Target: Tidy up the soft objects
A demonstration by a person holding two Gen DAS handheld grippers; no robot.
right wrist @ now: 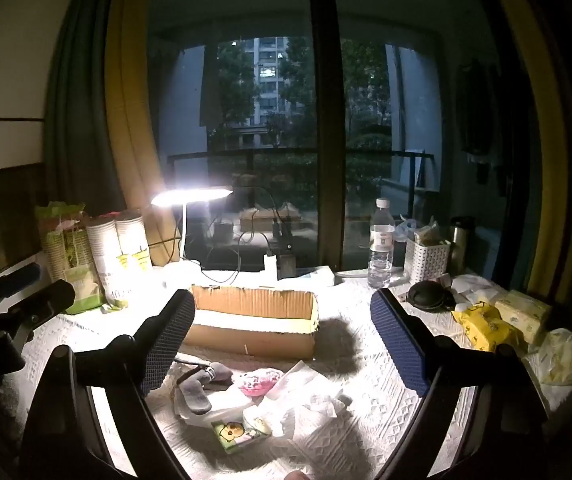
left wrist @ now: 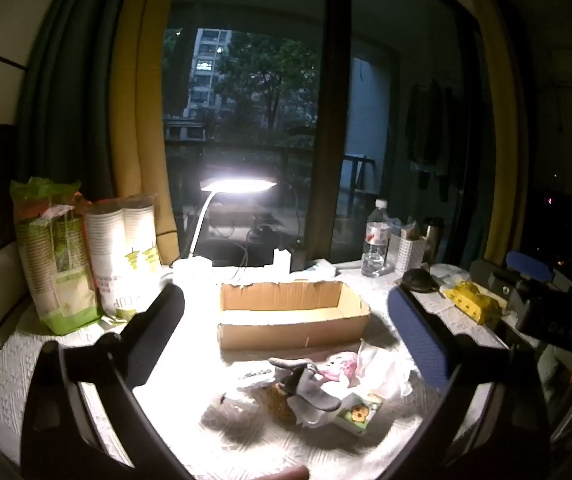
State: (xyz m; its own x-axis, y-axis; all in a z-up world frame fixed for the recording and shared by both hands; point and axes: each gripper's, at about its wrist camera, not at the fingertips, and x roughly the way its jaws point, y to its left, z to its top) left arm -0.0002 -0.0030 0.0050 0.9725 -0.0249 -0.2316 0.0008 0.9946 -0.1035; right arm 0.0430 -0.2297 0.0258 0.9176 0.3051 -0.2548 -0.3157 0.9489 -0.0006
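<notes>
On the bench, the soft pile [left wrist: 309,396] lay just before the empty cardboard box [left wrist: 291,314]; both left tongs [left wrist: 286,312] and right tongs [right wrist: 282,326] hung released, risking snagging several tangled pieces together

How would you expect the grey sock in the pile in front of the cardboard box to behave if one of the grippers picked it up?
The grey sock lies limp and bent over the pile, so it would probably droop on both sides of a pinch. It looks thin, so likely light. It overlaps the small tissue pack and other items, so lifting may drag them.
</notes>
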